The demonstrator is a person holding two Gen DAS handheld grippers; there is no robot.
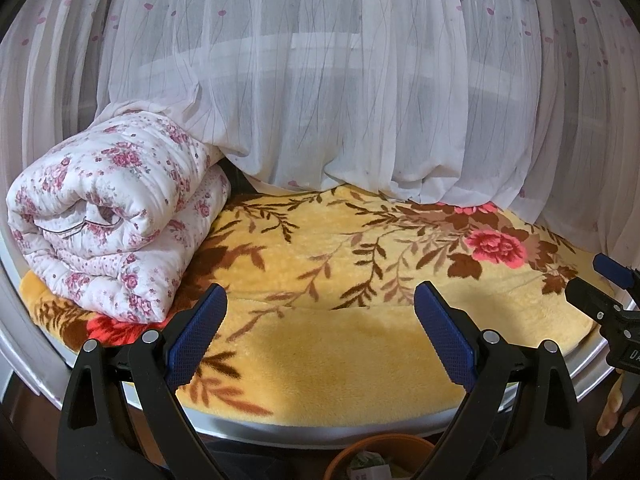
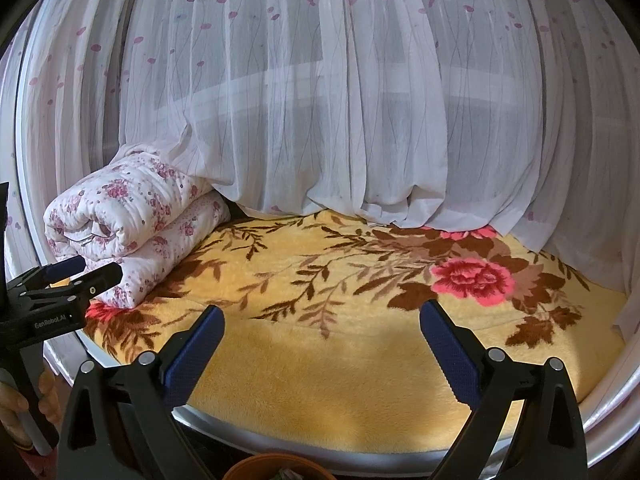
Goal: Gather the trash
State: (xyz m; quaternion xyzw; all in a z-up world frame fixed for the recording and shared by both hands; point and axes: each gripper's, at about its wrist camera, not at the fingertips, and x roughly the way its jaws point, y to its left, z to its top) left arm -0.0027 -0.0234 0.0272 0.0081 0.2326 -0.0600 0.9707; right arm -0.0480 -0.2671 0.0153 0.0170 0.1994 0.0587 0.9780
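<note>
Left gripper [image 1: 320, 320] and right gripper [image 2: 322, 342]: both spread wide with nothing between the blue-padded fingers, hovering side by side above the near edge of the yellow plush blanket with brown leaves and red flowers [image 1: 340, 360]. Directly below the left gripper, an orange round bin [image 1: 340, 456] holds crumpled paper trash [image 1: 368, 466]. Rolled white quilt with pink flowers [image 1: 112, 216] lies ahead-left; sheer white curtain [image 1: 340, 100] hangs beyond.

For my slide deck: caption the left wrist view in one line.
Open left gripper over a yellow floral blanket, folded quilt at left, sheer curtain behind.
</note>
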